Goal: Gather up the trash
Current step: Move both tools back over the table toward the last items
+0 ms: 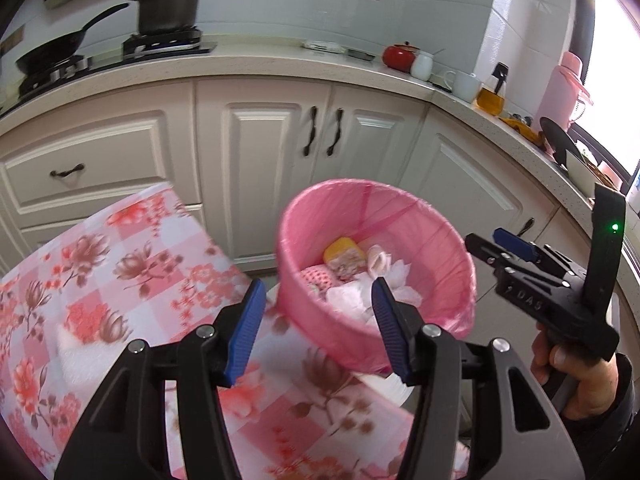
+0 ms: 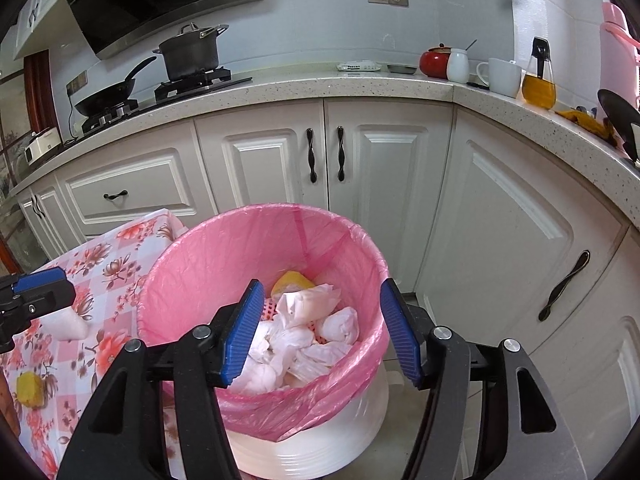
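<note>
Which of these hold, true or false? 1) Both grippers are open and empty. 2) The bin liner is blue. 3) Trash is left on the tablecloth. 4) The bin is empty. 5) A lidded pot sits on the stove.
1) True: the left gripper and right gripper stand open with nothing between the pads.
2) False: the bin liner is pink.
3) True: a white wad and a yellow piece lie on the floral tablecloth.
4) False: the bin holds crumpled white tissues and a yellow item.
5) True: a lidded pot sits on the stove.
</note>
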The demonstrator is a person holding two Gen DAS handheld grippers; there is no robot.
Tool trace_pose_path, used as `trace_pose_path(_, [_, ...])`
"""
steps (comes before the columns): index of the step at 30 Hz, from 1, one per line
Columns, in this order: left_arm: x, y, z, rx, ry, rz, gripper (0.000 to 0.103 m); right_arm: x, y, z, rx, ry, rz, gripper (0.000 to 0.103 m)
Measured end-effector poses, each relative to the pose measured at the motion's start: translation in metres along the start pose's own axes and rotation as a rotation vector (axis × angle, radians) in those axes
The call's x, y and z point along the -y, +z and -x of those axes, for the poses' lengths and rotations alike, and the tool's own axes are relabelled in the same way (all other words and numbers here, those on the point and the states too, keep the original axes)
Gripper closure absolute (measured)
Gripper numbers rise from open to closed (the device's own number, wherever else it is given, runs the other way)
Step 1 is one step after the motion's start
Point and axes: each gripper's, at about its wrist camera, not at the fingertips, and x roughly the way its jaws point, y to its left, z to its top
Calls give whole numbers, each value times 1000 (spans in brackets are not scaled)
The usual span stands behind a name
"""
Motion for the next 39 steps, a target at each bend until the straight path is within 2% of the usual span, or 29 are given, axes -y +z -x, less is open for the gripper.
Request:
trace_pose_path(4, [-16,-10,8,5,26,22,50,-7,-4,4,5,6,8,44])
trace_pose_path(6, [-22,-12,12,11,36,30,48,-14,-7,6,9,13,16,40])
trace_pose_path(16, [-50,-35,32,17,85,62,46,-41,-17,14,1,62,48,39])
trace_pose_path(29, [-89,-85,62,-1,161,113,43,-89,-35,22,-22,145,107,39])
trace_pose_path(33, [-102,-99,71,-5,181,135,43,-108,-41,24,-29,171,129,34])
trace_pose_path(39, [-119,-124,81,-24,211,164,41,-132,-53,22,-52,208,162,34])
